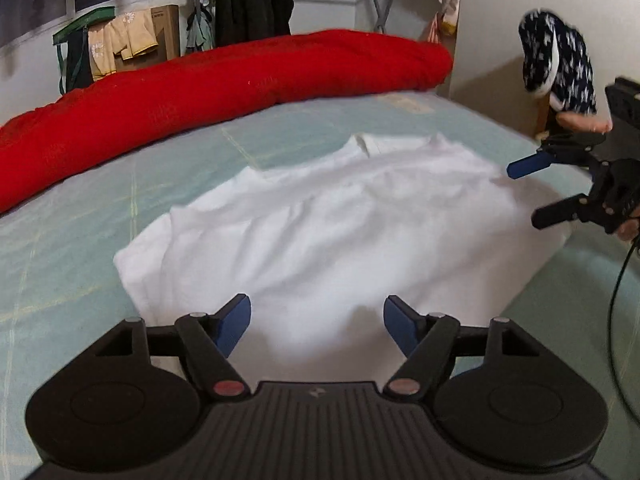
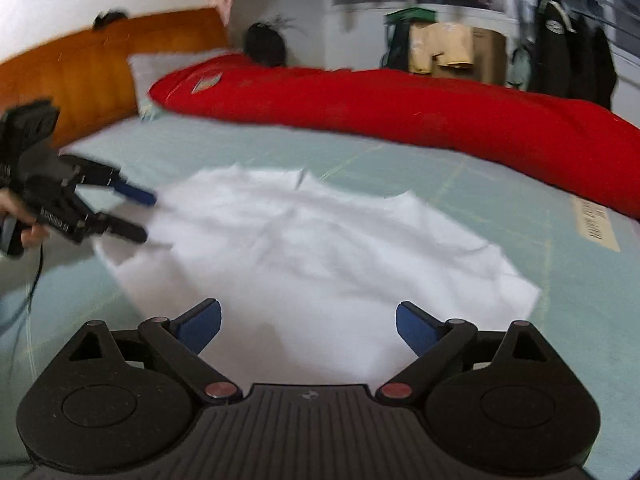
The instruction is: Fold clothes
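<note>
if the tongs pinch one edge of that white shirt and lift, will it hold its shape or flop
The white shirt will probably flop: it lies rumpled in soft creases on the bed sheet, so the lifted edge should drape and the rest trail behind. It looks thin, so likely light. Pushed, it would probably bunch up rather than slide flat.

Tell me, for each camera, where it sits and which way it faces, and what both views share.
Left wrist: rides on the left tongs, looking down over the white garment toward the red blanket; its own open jaws show, and the right tongs at the right edge.
Right wrist: rides on the right tongs, looking across the same garment toward the wooden headboard; the left tongs and a hand show at left.
Shared: garment, blanket, pale green sheet, hanging clothes behind.
</note>
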### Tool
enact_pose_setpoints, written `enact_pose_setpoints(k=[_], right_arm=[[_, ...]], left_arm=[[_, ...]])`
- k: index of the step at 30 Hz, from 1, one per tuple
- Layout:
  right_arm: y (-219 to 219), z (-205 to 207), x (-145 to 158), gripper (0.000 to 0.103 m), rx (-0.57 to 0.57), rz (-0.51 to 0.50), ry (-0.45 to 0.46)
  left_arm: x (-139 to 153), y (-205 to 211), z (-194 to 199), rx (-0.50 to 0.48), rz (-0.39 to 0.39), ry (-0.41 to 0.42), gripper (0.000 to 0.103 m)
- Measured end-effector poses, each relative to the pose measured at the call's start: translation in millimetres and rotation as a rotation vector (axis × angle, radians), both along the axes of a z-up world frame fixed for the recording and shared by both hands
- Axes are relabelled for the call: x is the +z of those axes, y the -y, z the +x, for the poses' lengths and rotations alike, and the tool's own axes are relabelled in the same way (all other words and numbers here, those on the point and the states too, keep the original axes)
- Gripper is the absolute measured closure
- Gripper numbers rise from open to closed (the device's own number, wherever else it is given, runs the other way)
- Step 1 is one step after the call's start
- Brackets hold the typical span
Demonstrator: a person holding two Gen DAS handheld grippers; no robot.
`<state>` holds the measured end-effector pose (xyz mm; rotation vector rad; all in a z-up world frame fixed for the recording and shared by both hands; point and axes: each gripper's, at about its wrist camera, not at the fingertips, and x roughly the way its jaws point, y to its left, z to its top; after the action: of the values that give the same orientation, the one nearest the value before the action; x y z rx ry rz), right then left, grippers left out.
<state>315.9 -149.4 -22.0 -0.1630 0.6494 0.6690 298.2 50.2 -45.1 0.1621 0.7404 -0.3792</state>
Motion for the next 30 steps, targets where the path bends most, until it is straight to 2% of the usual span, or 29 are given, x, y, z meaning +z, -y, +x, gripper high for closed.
enact_pose_setpoints(k=[3,7,9,12,14,17,20,22,25,27,30], right_arm=[[9,-8,-23,0.006,-0.028,-0.068,-0.064],[38,-23,-17,0.006,-0.071,0.013,-0.099],[37,-27,-5,0.006,-0.077,0.048,-0.1],[7,-27,6,0.003,0.019,0.139,-0.097],[-16,-25,10,0.002,0.091,0.184,-0.092],[-46,-19,-9,0.002,0.142,0.154,-0.129],[-38,-28,-24,0.002,0.124,0.124,-0.163],[-27,-35,-23,0.002,0.111,0.13,-0.171],[-20,-39,-8,0.002,0.1,0.166,-0.166],[-34,-36,-2,0.002,0.122,0.176,-0.129],[-58,-29,0,0.002,0.157,0.184,-0.108]], left_arm=[[-10,-23,-21,0.044,-0.044,-0.035,0.029],[7,-34,-42,0.031,-0.058,-0.031,0.029],[17,-27,-34,0.008,-0.114,-0.019,0.029],[26,-10,-17,-0.047,-0.22,-0.017,0.028],[23,1,-5,-0.063,-0.263,-0.041,0.027],[5,3,4,-0.004,-0.221,-0.098,0.027],[-11,-20,-10,0.044,-0.19,-0.139,0.027],[-8,-28,-22,0.034,-0.187,-0.12,0.027],[5,-16,-14,0.008,-0.222,-0.082,0.028],[13,-4,-6,-0.016,-0.25,-0.061,0.027],[6,19,3,-0.062,-0.278,-0.086,0.027]])
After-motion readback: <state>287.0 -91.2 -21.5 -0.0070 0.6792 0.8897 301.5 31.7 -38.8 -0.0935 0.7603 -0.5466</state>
